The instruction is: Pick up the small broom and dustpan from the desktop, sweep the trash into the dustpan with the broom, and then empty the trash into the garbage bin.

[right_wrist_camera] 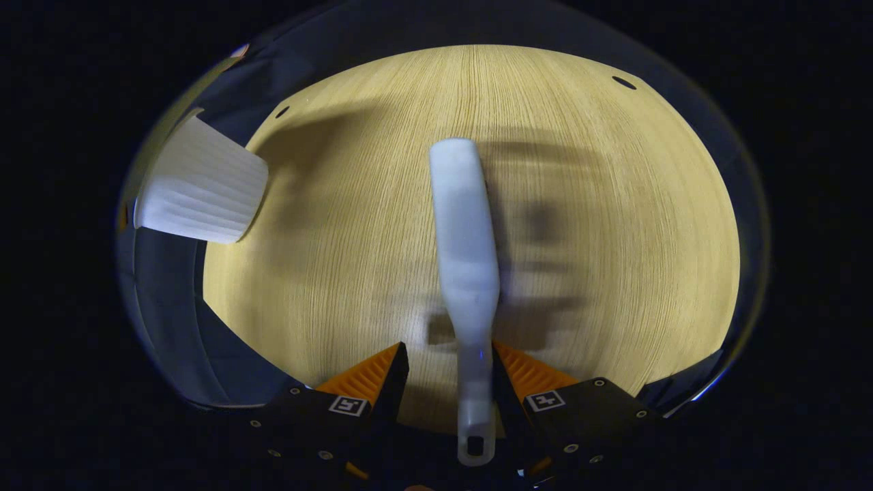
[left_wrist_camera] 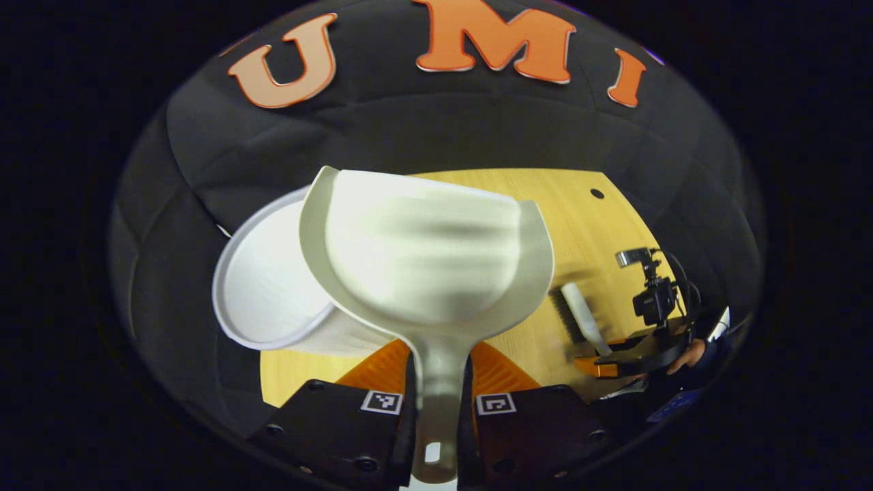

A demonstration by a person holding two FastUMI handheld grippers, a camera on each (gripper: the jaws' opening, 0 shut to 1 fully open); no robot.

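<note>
While the left gripper (left_wrist_camera: 440, 402) is clenching the dustpan (left_wrist_camera: 426, 259) handle just ahead of its fingers, the pan is tipping over the garbage bin (left_wrist_camera: 273, 300). Trash may be spilling past the rim onto the desk (left_wrist_camera: 586, 225), as the right gripper (right_wrist_camera: 470, 382) is grasping the broom (right_wrist_camera: 467, 239).

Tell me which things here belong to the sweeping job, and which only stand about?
Job: dustpan, held in left tool; broom, held in right tool; bin.
Not the job: camera on the right tool; desk.

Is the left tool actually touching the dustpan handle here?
Touching. In the left gripper view, the left tool has both fingers pressed against the dustpan handle, with no gap either side.
</note>
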